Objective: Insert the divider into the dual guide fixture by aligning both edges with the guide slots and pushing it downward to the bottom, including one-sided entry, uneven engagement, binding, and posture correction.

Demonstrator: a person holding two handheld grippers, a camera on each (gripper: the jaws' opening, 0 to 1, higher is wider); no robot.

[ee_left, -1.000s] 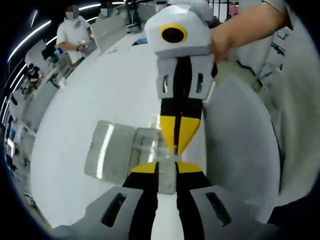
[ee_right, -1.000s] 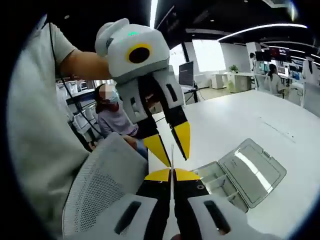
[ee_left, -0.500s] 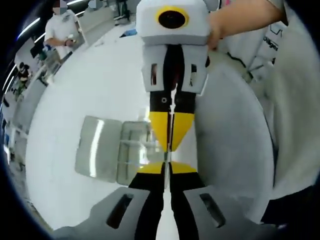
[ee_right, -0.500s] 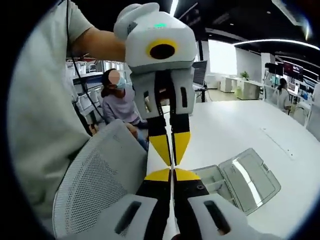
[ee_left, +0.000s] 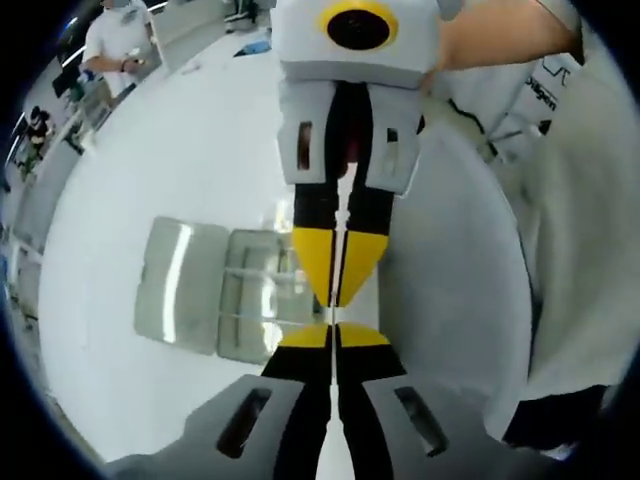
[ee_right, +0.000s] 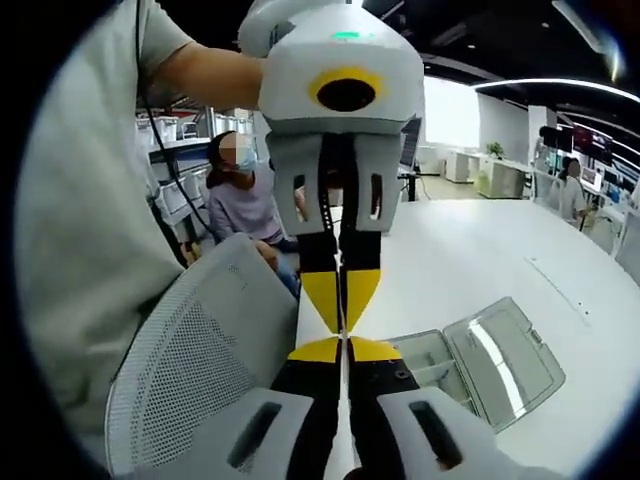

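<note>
A thin clear divider (ee_left: 339, 318) shows edge-on as a fine line between two grippers that meet tip to tip above the white table (ee_left: 170, 170). My left gripper (ee_left: 336, 335) is shut on one edge of it, and my right gripper (ee_left: 337, 296) comes down from the top, shut on the opposite edge. In the right gripper view the right gripper (ee_right: 346, 348) pinches the divider (ee_right: 345, 336) from below while the left gripper (ee_right: 342, 318) closes on it from above. A clear compartment box (ee_left: 262, 295) with its lid (ee_left: 175, 285) open lies on the table beneath; this box (ee_right: 432, 362) sits right of the jaws.
A grey mesh chair back (ee_right: 200, 370) stands close at the left. A seated person (ee_right: 240, 205) is behind it, and the holder's torso (ee_left: 590, 250) crowds the right side. Another person (ee_left: 115, 40) stands at the table's far end.
My left gripper's jaws, spread a second ago, have closed on the divider. The two grippers have swung into one straight line, tip to tip, and the box lies where it did.
</note>
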